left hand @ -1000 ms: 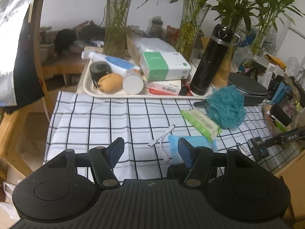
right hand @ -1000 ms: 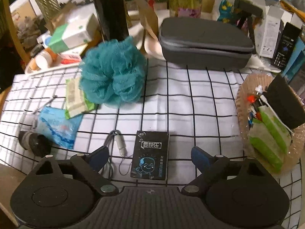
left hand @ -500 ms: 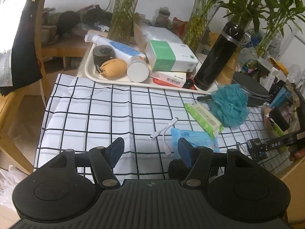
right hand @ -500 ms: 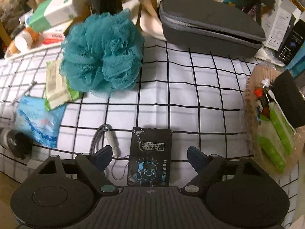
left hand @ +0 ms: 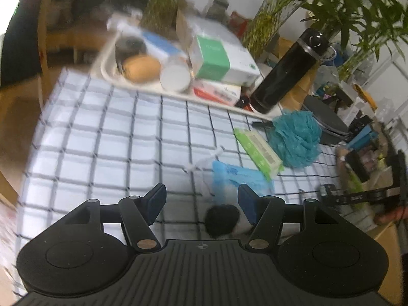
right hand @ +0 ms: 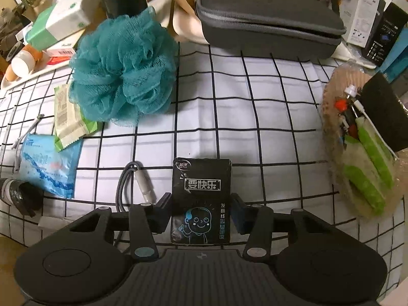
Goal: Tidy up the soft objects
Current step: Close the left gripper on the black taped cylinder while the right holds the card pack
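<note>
A black tissue pack point(right hand: 201, 196) with a cartoon face lies on the checked cloth point(right hand: 255, 117). My right gripper point(right hand: 201, 205) points down at it, its jaws closing, and the pads meet the pack's two long sides. Farther off lie a teal mesh bath puff point(right hand: 125, 68), a green wipes pack point(right hand: 68, 117) and a blue soft pack point(right hand: 48, 165). My left gripper point(left hand: 201, 201) hovers open over the cloth with nothing between its fingers. The blue soft pack point(left hand: 237, 176) lies just beyond its right finger, with the green wipes pack point(left hand: 257, 150) and the puff point(left hand: 295, 137) past it.
A woven basket point(right hand: 334, 117) with green packs and small items sits at the right. A grey zip case point(right hand: 267, 17) lies behind. A grey cable point(right hand: 127, 186) lies left of the pack. A black roll point(left hand: 221, 219), a cream tray point(left hand: 107, 68) of toiletries and a black bottle point(left hand: 288, 71) stand nearby.
My right gripper sank onto the black tissue pack and its jaws drew in from wide apart to the pack's sides. The left gripper dipped and rolled a little; its jaws kept their gap.
</note>
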Motion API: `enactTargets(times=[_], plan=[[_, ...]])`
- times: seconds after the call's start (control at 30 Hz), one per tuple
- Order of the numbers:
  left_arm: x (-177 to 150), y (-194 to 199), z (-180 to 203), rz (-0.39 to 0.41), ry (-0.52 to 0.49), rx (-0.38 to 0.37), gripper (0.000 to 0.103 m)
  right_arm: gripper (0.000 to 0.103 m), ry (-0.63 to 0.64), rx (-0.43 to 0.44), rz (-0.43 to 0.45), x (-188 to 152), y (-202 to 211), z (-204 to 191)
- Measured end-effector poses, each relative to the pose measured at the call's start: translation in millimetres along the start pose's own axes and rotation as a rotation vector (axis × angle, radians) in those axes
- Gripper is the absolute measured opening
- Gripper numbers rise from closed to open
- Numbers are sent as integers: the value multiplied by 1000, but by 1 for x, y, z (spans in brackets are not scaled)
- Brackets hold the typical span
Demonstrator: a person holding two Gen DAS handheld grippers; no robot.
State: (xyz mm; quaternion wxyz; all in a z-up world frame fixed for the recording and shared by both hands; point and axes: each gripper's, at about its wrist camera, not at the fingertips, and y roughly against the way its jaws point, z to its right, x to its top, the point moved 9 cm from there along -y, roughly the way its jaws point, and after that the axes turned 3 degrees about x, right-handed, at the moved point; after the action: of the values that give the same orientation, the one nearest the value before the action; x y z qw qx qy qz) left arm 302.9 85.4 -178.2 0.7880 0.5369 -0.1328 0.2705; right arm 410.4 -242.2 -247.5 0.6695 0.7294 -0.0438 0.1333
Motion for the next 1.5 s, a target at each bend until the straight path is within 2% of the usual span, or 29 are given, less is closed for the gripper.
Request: enactTargets(times=[0.07, 0.13, 0.2, 0.27, 0.4, 0.57, 0.67, 0.77, 0.83, 1.0, 1.1, 1.23, 1.4, 1.5], plan=[[-3, -8, 2, -71, 60, -56, 61, 51, 13, -5, 13, 2, 3, -3], [-5, -11, 5, -105, 80, -77, 61, 51, 41, -17, 30, 4, 6, -8], [-4, -12, 7, -113, 75, -67, 63, 51, 64, -20, 44, 5, 10, -12], [-1, -12, 10, -126, 70, -55, 74, 51, 76, -16, 52, 5, 13, -15], [9, -10, 23, -166, 50, -41, 81, 51, 80, 3, 69, 7, 18, -15], [22, -9, 42, -264, -4, 42, 85, 51, 79, 23, 96, 7, 28, -12], [26, -15, 57, -353, -23, 94, 90, 51, 65, 43, 111, 7, 34, -9], [26, -23, 76, -403, -104, 162, 93, 51, 50, 65, 129, 8, 42, -6], [23, -34, 83, -465, -131, 204, 100, 51, 43, 78, 143, 9, 47, -3], [8, -66, 88, -629, -150, 262, 100, 51, 16, 97, 161, 10, 55, 6], [1, -83, 81, -697, -132, 297, 100, 51, 5, 108, 171, 10, 58, 10], [-6, -100, 73, -762, -49, 298, 100, 51, 3, 120, 182, 10, 63, 12], [-17, -117, 70, -835, -38, 305, 100, 51, 2, 136, 194, 11, 67, 10], [-23, -127, 63, -852, -32, 332, 100, 51, 10, 145, 198, 12, 68, 7]])
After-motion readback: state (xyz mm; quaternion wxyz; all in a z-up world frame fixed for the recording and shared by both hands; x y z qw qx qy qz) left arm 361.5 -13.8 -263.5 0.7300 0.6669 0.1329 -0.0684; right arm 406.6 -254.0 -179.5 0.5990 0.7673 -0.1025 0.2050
